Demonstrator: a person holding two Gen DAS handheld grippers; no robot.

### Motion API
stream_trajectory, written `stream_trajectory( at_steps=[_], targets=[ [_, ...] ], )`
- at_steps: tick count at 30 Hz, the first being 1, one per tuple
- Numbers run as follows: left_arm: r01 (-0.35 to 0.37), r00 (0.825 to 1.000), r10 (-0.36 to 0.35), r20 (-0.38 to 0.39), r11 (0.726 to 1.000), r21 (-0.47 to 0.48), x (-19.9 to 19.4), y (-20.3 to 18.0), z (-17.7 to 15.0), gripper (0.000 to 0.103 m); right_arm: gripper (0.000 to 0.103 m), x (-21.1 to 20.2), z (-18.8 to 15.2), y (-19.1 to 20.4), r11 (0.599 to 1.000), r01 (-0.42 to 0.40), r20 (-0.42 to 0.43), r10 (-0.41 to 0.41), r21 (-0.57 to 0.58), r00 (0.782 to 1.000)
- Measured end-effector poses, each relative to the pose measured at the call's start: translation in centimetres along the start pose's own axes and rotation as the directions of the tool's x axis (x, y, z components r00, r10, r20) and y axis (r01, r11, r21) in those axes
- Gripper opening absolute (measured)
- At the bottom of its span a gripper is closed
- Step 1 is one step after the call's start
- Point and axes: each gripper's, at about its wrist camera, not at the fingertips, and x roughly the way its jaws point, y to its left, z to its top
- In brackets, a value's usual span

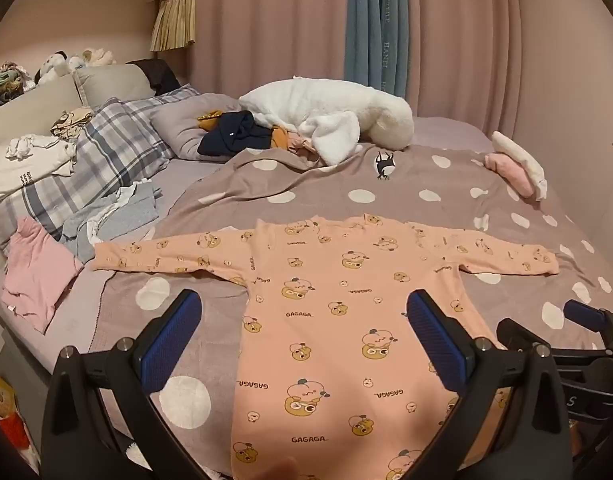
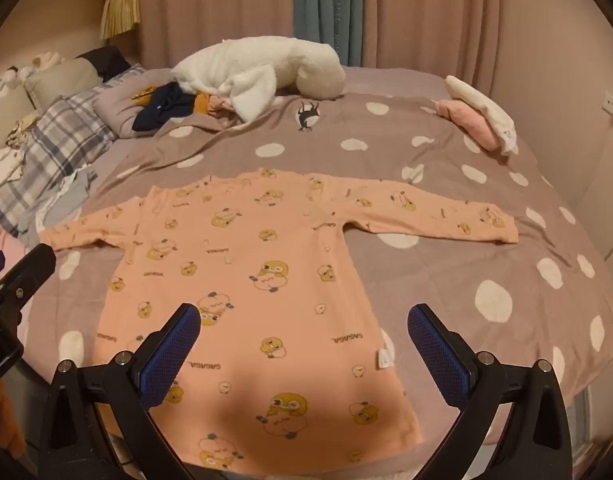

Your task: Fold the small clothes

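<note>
The left gripper hangs nearest the lens, its blue pads spread wide apart with nothing between them, over the lower half of a peach shirt. The right gripper is likewise wide open and empty, above the shirt's hem. The shirt lies flat on a dotted grey blanket, both sleeves stretched out sideways, its cartoon print facing up. Neither gripper touches the cloth. A white plush toy lies behind it, a pink garment at the left by a plaid pillow.
</note>
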Motion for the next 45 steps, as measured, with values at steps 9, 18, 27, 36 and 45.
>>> stream_trajectory(
  at_steps=[9, 18, 27, 36, 45],
  targets=[
    [0.085, 0.996, -0.084, 0.018, 0.996, -0.029, 0.0, -0.8, -0.6, 0.103, 0.103, -0.5, 0.4, 0.2, 1.0, -0.017, 0.011, 0.017, -0.009, 1.0],
    [0.14, 0.99, -0.14, 0.015, 0.99, -0.032, -0.4, -0.5, -0.7, 0.103, 0.103, -0.5, -0.2, 0.3, 1.0, -0.025, 0.033, 0.025, -0.014, 0.999],
    [0.094, 0.995, -0.093, 0.022, 0.995, -0.017, -0.7, -0.4, -0.5, 0.102, 0.103, -0.7, -0.1, 0.2, 1.0, -0.016, 0.038, 0.016, -0.014, 0.999],
    [0.065, 0.998, -0.064, 0.015, 0.997, -0.031, -0.5, 0.3, -0.6, 0.102, 0.103, -0.9, -0.1, 0.0, 1.0, -0.018, 0.039, 0.019, -0.017, 0.999],
    [0.078, 0.997, -0.077, 0.016, 0.996, -0.044, -0.6, 0.3, -0.6, 0.102, 0.103, -1.1, -0.1, 0.1, 1.0, -0.014, 0.043, 0.015, -0.024, 0.999]
  ],
)
